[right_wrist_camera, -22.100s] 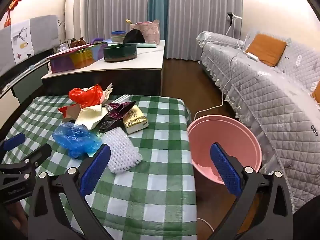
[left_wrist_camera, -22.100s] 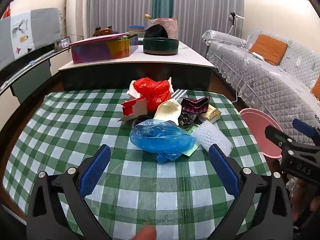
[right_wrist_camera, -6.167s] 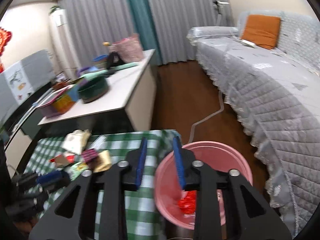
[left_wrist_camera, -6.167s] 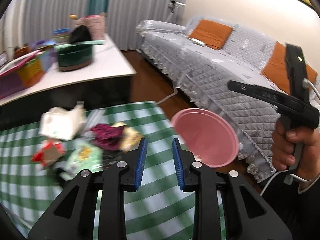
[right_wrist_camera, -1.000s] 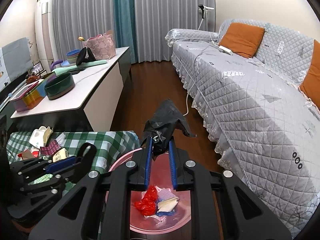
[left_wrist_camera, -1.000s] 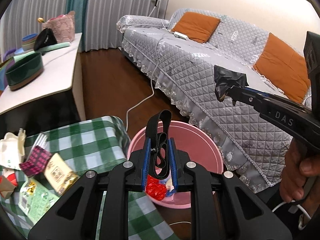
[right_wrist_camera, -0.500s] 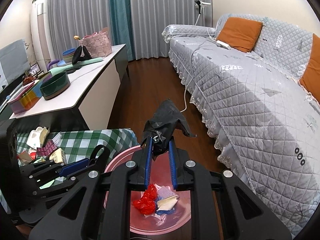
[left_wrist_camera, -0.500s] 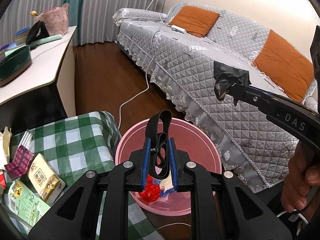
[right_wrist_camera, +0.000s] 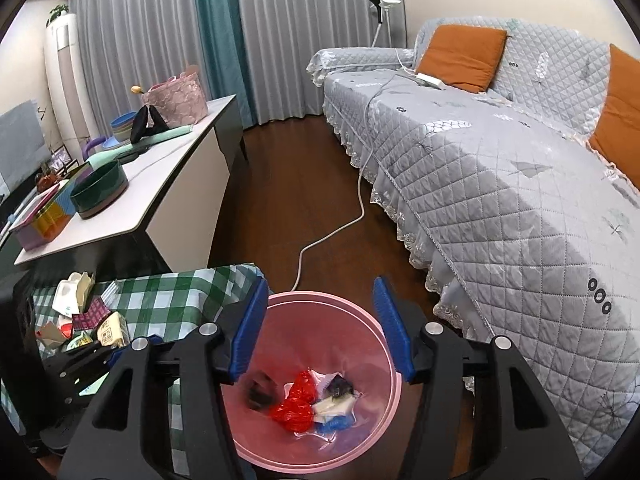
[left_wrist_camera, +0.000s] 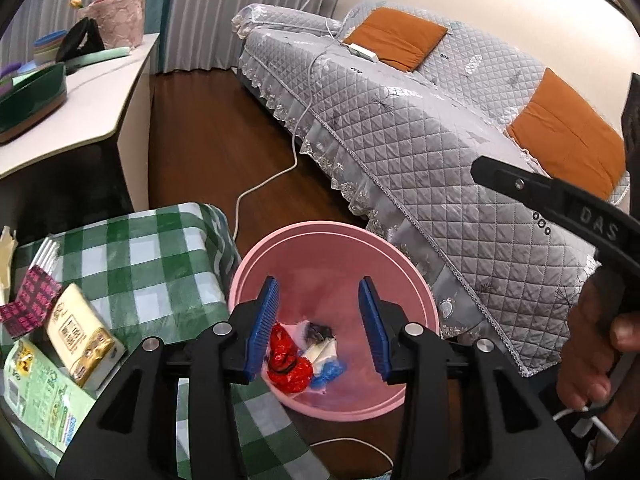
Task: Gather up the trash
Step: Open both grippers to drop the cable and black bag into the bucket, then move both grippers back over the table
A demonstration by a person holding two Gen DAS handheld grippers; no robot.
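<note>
My left gripper (left_wrist_camera: 318, 320) hangs over the pink basin (left_wrist_camera: 332, 229), its jaws opening with nothing between them. In the basin lie a red bag (left_wrist_camera: 289, 364), a blue scrap (left_wrist_camera: 330, 369) and a dark piece (left_wrist_camera: 318, 332). My right gripper (right_wrist_camera: 320, 328) is also above the basin (right_wrist_camera: 374, 380), jaws opening and empty. Below it a black piece (right_wrist_camera: 260, 394) shows blurred beside the red bag (right_wrist_camera: 294, 405), and another black scrap (right_wrist_camera: 340, 390) rests there. On the green checked table (left_wrist_camera: 152, 264) remain a yellow pack (left_wrist_camera: 78, 340), a magenta wrapper (left_wrist_camera: 30, 300) and a green leaflet (left_wrist_camera: 32, 388).
A grey quilted sofa (right_wrist_camera: 500, 184) with orange cushions runs along the right. A white cable (right_wrist_camera: 340, 228) trails over the dark wood floor. A white sideboard (right_wrist_camera: 160, 200) with bowls and a box stands behind the table. A hand (left_wrist_camera: 592, 344) holds the right gripper's handle.
Both grippers have opened. The black strap has left the left one and the black plastic has left the right one; both pieces have dropped into the basin.
</note>
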